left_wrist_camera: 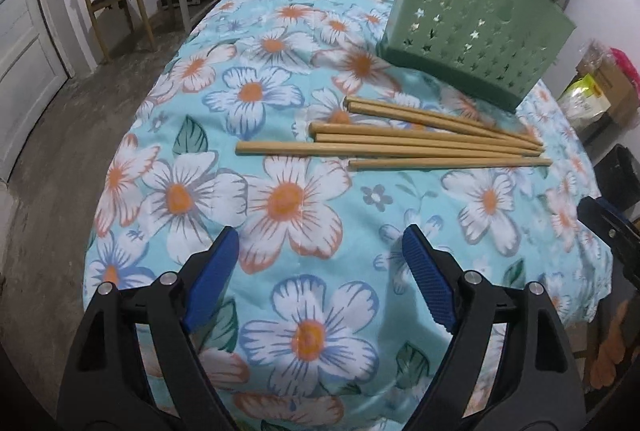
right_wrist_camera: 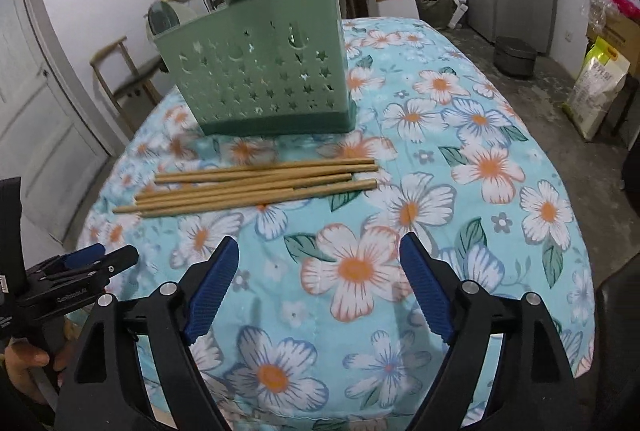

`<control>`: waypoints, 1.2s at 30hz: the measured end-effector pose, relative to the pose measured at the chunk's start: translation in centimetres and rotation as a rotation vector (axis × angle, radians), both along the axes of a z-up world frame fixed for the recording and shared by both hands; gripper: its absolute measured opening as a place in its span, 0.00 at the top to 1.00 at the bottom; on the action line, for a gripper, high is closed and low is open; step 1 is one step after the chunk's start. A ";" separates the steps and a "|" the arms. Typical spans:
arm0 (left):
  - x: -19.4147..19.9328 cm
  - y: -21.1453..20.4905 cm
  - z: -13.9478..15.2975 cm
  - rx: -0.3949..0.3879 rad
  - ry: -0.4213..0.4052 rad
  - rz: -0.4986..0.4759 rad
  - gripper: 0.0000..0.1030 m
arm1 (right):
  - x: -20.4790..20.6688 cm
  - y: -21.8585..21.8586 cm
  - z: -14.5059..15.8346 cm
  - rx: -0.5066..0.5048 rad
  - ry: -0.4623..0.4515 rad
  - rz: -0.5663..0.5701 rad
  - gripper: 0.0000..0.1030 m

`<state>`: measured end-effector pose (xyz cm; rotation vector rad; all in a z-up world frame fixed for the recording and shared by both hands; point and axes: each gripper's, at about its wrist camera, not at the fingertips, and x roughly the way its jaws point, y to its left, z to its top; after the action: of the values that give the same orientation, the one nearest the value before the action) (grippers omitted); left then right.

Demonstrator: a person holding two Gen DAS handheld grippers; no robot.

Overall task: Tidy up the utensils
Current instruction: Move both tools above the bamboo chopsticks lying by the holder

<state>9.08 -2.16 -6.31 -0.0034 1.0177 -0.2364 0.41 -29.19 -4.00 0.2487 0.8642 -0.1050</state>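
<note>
Left wrist view looks down over the left gripper [left_wrist_camera: 320, 255], its blue ribbed pads spread wide with nothing between them, which suits an approach rather than a carry. Ahead, well apart from the pads, six tan wooden chopsticks [left_wrist_camera: 420, 141] lie loosely side by side on the tabletop's turquoise flowered cloth [left_wrist_camera: 280, 199], their thin tips fanning toward the right. Just beyond them stands the pale green perforated plastic utensil holder [left_wrist_camera: 476, 27], upright and near enough that lifted sticks need only a short trip, probably why the bundle is laid out before it. Right wrist view shows the right gripper [right_wrist_camera: 320, 255] equally wide and empty, hovering over the cloth with the same chopsticks [right_wrist_camera: 256, 185] ahead and to the left, the holder [right_wrist_camera: 264, 71] behind them already carrying round green and cream-coloured discs. At the lower left edge the left gripper [right_wrist_camera: 86, 255] appears side-on, held in a hand [right_wrist_camera: 28, 371].
</note>
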 end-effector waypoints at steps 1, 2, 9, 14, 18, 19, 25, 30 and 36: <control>0.0 -0.1 -0.1 0.007 -0.005 -0.004 0.18 | 0.0 0.2 -0.1 -0.022 0.004 -0.004 0.17; 0.0 -0.3 -0.2 0.018 -0.012 -0.008 0.18 | 0.0 0.3 -0.3 -0.035 0.007 -0.008 0.17; 0.1 -0.6 -0.8 0.021 -0.034 -0.020 0.08 | 0.6 0.4 -1.6 -0.099 0.074 -0.045 0.14; 0.0 -0.7 -0.9 0.027 -0.050 -0.024 0.08 | 1.0 0.0 -2.4 -0.095 0.108 -0.064 0.14; -0.2 -0.6 -1.0 0.023 -0.058 -0.029 0.08 | 1.3 0.2 -3.1 -0.103 0.136 -0.063 0.13; -0.2 -0.6 -1.0 0.024 -0.061 -0.030 0.08 | 1.4 0.3 -3.3 -0.106 0.143 -0.063 0.13; -0.5 -1.1 -1.2 0.059 -0.071 -0.041 0.08 | 1.6 0.5 -3.8 -0.108 0.152 -0.070 0.07; -0.5 -1.3 -1.3 0.076 -0.062 -0.037 0.08 | 1.8 0.6 -4.4 -0.127 0.151 -0.077 0.06; -0.5 -1.3 -1.3 0.082 -0.068 -0.040 0.08 | 1.8 0.8 -4.6 -0.133 0.144 -0.084 0.06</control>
<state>8.60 -3.45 -7.60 0.0988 0.9593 -0.2293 2.21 -28.37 -8.60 0.1535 0.9860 -0.2601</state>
